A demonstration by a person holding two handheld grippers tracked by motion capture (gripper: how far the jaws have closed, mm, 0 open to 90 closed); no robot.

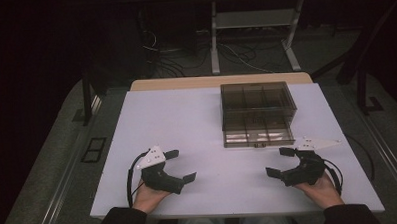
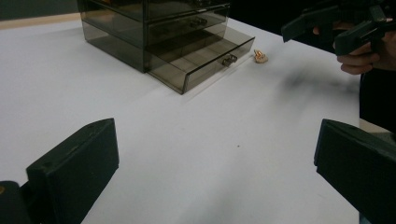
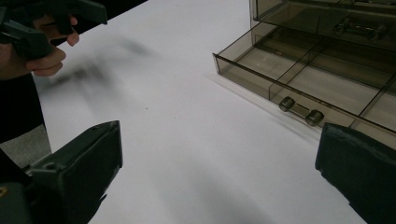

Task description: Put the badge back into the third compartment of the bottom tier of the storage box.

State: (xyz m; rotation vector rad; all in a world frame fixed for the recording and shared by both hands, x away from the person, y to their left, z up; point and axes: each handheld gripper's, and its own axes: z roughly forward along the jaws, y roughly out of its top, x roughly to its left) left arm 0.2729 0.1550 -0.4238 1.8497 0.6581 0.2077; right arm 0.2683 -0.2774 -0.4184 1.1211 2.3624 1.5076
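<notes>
One white table [image 1: 187,122] amid dark room.

A white table [image 1: 187,122] carries a smoky clear drawer box [image 1: 256,102] — its bottom drawer [image 1: 257,135] pulled out — and a small tan object [image 2: 260,57] lies just beside that drawer.

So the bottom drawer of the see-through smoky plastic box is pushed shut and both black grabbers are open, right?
Not quite. The bottom drawer of the smoky transparent plastic drawer box is pulled out, as the right gripper view shows. The left gripper and right gripper are indeed open.
</notes>
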